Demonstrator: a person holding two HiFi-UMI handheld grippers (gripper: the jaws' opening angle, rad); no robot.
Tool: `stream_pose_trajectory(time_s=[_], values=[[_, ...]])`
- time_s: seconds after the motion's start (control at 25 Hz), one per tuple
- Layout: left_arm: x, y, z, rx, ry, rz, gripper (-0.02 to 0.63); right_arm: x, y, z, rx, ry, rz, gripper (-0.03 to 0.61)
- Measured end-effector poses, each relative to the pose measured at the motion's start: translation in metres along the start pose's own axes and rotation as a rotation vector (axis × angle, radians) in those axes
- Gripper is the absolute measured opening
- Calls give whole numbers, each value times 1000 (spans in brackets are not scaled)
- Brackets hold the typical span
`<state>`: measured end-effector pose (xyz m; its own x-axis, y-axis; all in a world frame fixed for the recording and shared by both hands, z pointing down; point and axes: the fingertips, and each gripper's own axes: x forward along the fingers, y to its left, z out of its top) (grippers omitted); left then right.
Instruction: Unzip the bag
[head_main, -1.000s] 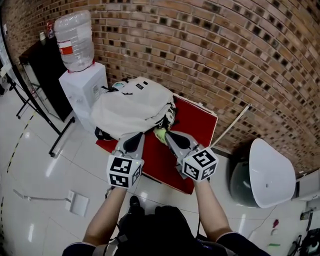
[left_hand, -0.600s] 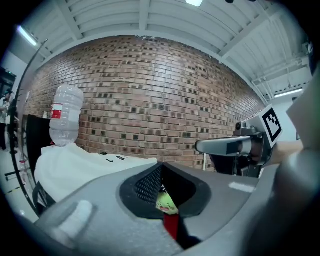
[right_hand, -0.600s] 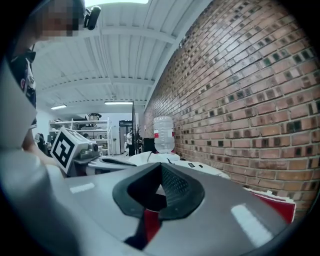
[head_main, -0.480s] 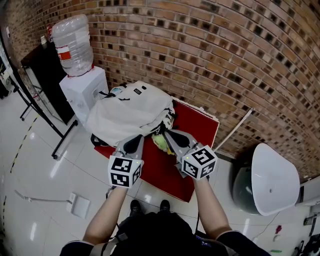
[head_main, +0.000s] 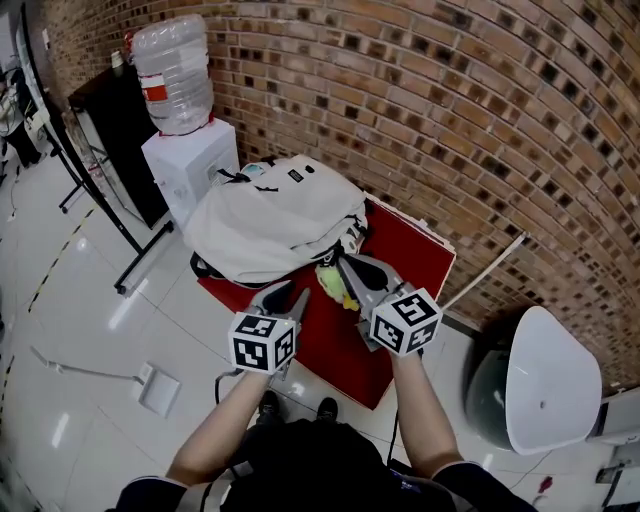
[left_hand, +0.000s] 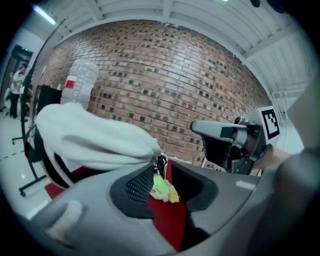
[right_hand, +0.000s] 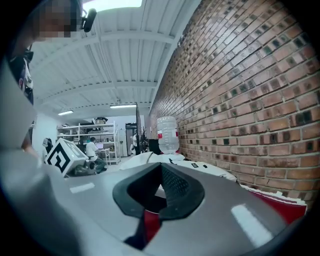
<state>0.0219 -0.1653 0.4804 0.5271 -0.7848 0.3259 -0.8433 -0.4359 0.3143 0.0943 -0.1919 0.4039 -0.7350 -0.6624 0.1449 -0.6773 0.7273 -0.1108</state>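
1. The bag (head_main: 270, 215) is lying flat on the red counter (head_main: 415, 255). Its zip end is being presented toward the person, so the zip pull (left_hand: 161, 161) and yellow-green charm (left_hand: 162, 189) are within reach.
2. The left gripper (head_main: 292, 295) is being held just short of the pull. Its jaws have just been opening and are spread w/ nothing pinched, prob. for lining up on the pull.
3. The right gripper (head_main: 348, 264) is being kept pressed together and empty near the bag's mouth, likely to steady the fabric.
4. How far the zip is run can't be told.
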Motion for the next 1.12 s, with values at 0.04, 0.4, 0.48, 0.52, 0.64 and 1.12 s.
stream_pose_trajectory(time_s=[0.04, 0.4, 0.48, 0.52, 0.64, 1.12], values=[[2, 5, -8, -30, 12, 28, 135, 1, 1, -1, -1, 2, 7, 6], [5, 61, 8, -207, -96, 244, 284, -17, -10, -12, -3, 30, 2, 6], [2, 61, 16, -244, -122, 234, 285, -23, -16, -12, -4, 31, -10, 6], [1, 61, 20, -267, -138, 227, 285, -26, -19, -12, -3, 31, -16, 6], [0, 65, 30, -334, -178, 225, 285, -30, -26, -12, 2, 31, -27, 6], [13, 77, 69, -125, -216, 222, 73, -13, -41, -18, -8, 58, -20, 6]])
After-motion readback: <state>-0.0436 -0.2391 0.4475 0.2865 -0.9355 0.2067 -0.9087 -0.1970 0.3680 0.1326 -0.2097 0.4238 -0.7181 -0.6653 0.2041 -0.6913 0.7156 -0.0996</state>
